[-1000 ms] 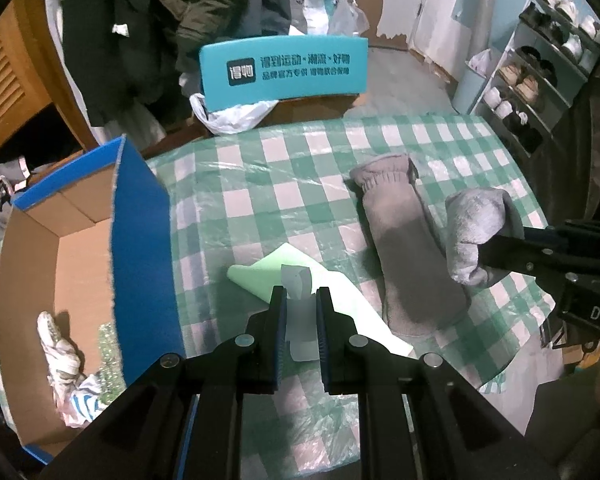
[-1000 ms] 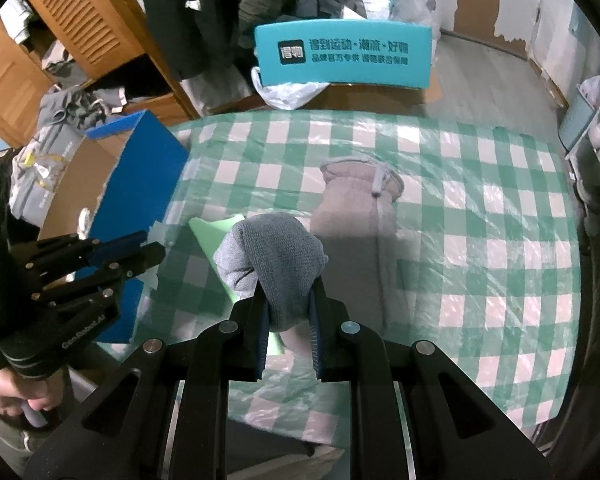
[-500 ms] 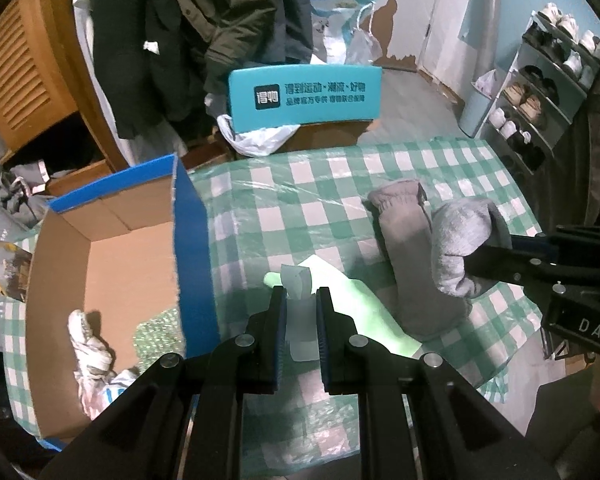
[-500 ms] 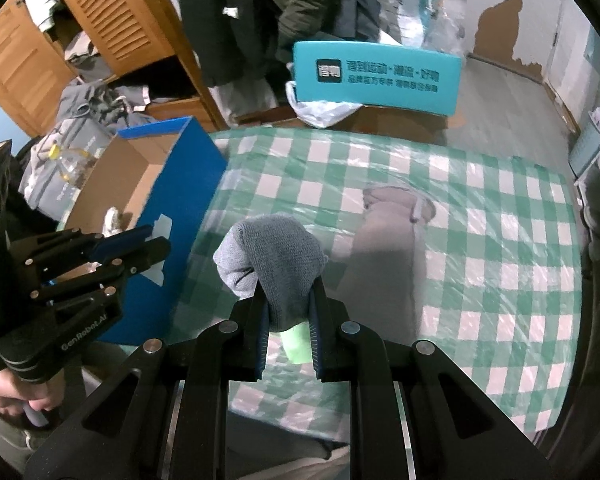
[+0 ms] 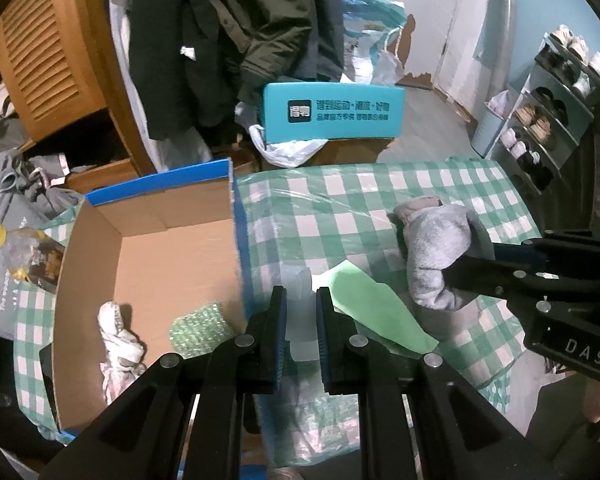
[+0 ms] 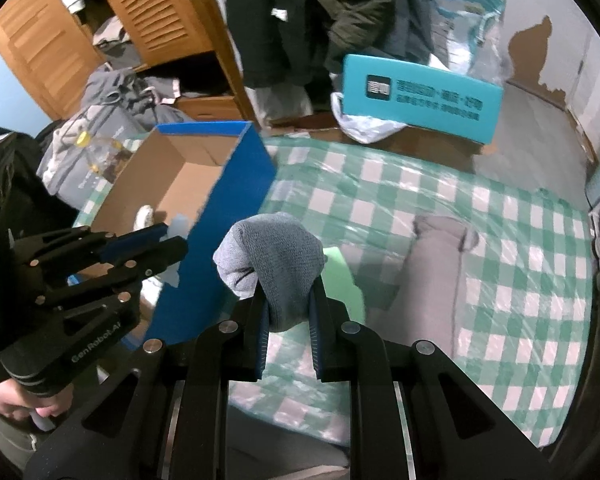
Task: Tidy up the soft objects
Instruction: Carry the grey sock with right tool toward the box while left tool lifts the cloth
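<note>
The left gripper (image 5: 301, 300) is matt black plastic with blue ribbed pads and bright metal rivets; it pinches a thin, translucent, pale film strip (image 5: 298, 320). The right gripper (image 6: 288, 308), built the same, clamps a grey knitted sock (image 6: 272, 256), soft and nubbly. A second grey sock (image 6: 436, 280) of fuzzier cloth lies on the tabletop (image 6: 520, 260), which wears a green-and-white check cloth under glossy, wrinkled clear plastic. A smooth, matt green sheet (image 5: 376, 312) rests there too. The cardboard box (image 5: 160, 248) at the left edge is raw brown inside, blue outside, holding bubble wrap (image 5: 200, 328) and a white cloth (image 5: 118, 332).
</note>
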A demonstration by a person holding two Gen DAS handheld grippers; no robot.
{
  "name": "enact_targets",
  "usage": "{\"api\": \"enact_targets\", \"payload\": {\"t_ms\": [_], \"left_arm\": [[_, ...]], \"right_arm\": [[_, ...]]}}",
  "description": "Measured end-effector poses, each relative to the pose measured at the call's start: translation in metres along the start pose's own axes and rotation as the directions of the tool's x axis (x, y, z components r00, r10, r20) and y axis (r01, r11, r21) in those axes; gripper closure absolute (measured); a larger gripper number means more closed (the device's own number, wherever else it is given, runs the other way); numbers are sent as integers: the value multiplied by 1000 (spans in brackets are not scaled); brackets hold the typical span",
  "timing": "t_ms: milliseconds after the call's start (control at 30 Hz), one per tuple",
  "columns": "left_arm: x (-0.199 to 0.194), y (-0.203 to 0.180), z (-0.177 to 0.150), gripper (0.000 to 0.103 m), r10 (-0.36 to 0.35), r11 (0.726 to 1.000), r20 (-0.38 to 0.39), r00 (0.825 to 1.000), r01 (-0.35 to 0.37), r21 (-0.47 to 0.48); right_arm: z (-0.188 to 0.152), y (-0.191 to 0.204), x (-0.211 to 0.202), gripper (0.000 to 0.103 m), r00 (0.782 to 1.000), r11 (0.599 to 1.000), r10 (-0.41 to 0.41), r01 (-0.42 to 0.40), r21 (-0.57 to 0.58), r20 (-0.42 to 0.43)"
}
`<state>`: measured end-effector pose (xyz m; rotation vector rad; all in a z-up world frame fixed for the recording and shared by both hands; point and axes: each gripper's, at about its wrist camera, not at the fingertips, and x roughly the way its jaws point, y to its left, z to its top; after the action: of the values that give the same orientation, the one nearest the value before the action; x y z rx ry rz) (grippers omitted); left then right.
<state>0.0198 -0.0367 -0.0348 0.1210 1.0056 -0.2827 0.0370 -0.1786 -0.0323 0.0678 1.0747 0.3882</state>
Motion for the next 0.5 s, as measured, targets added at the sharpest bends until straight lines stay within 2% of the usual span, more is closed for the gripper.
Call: {"api": "enact_targets", "payload": {"t_ms": [500], "left_arm": [[-7, 55, -15, 89, 34, 996, 4, 999, -33, -83]], "right_arm": [[21, 64, 21, 88, 999, 994, 43, -45, -95, -24]]}}
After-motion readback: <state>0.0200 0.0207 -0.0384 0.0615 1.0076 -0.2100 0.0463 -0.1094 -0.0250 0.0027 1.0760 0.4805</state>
